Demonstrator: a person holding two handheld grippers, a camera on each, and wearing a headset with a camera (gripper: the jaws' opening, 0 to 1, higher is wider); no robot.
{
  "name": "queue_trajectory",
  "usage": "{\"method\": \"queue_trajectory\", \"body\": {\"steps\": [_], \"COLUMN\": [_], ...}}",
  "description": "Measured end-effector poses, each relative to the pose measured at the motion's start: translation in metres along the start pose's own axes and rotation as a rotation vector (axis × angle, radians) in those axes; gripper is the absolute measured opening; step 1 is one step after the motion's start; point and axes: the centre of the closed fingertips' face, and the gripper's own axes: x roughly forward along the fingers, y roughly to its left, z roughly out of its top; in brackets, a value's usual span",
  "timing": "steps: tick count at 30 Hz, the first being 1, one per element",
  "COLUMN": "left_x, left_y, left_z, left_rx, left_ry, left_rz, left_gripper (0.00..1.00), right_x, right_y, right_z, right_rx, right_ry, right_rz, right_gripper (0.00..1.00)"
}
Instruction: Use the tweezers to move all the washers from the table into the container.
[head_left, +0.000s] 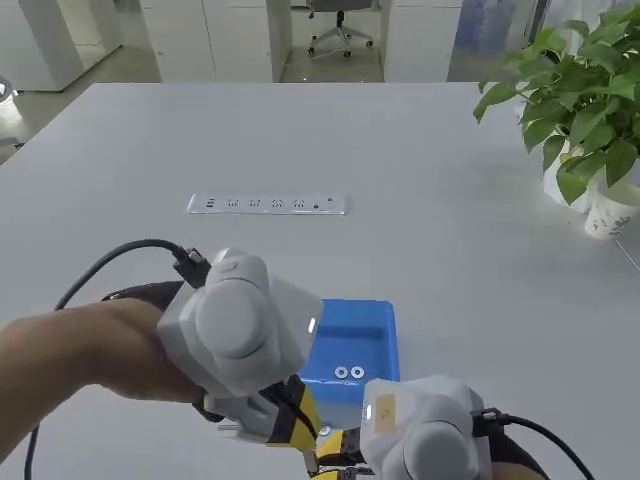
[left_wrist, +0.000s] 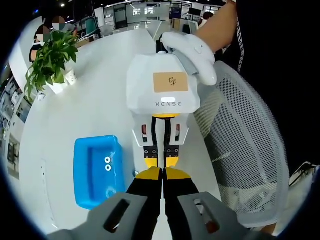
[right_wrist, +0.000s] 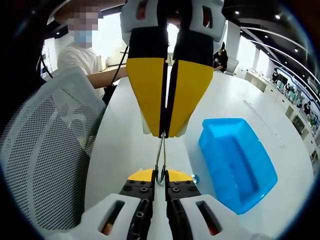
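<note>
Thin metal tweezers (right_wrist: 161, 152) run between the two grippers, which meet tip to tip near the table's front edge. My left gripper (right_wrist: 164, 134) is shut on one end and my right gripper (right_wrist: 160, 176) is shut on the other. In the left gripper view, my left gripper (left_wrist: 162, 171) touches the right gripper (left_wrist: 161, 158) head-on. A blue container (head_left: 352, 335) sits just beyond them with two washers (head_left: 349, 373) inside, also seen as washers (left_wrist: 107, 164) in the container (left_wrist: 92, 180). A small shiny round thing (right_wrist: 194, 177), perhaps a washer, lies on the table by my right jaws.
A white power strip (head_left: 267, 204) lies mid-table. A potted plant (head_left: 590, 120) stands at the far right edge. A white mesh chair back (left_wrist: 245, 155) is beside the table's front edge, and a person's arm (head_left: 90, 350) reaches in from the left.
</note>
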Motion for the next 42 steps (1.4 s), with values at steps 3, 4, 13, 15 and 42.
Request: {"method": "queue_trajectory", "body": {"steps": [3, 4, 13, 15, 42], "left_x": [-0.003, -0.004, -0.017, -0.02, -0.072], "left_y": [0.0, 0.0, 0.005, 0.006, 0.056], "left_z": [0.001, 0.001, 0.007, 0.008, 0.019], "left_rx": [0.005, 0.005, 0.014, 0.017, 0.056], "left_ry": [0.004, 0.006, 0.009, 0.011, 0.032], "left_rz": [0.002, 0.002, 0.006, 0.008, 0.052], "left_gripper": [0.02, 0.02, 0.02, 0.02, 0.02], "right_x": [-0.001, -0.002, -0.01, -0.012, -0.033], "right_y": [-0.001, -0.001, -0.007, -0.009, -0.069], "right_z": [0.003, 0.004, 0.015, 0.018, 0.062], "right_rx": [-0.004, -0.007, -0.023, -0.031, -0.088], "right_ry": [-0.004, -0.004, -0.011, -0.011, -0.061], "right_rz": [0.002, 0.002, 0.002, 0.001, -0.063], "right_gripper": [0.08, 0.08, 0.08, 0.08, 0.08]}}
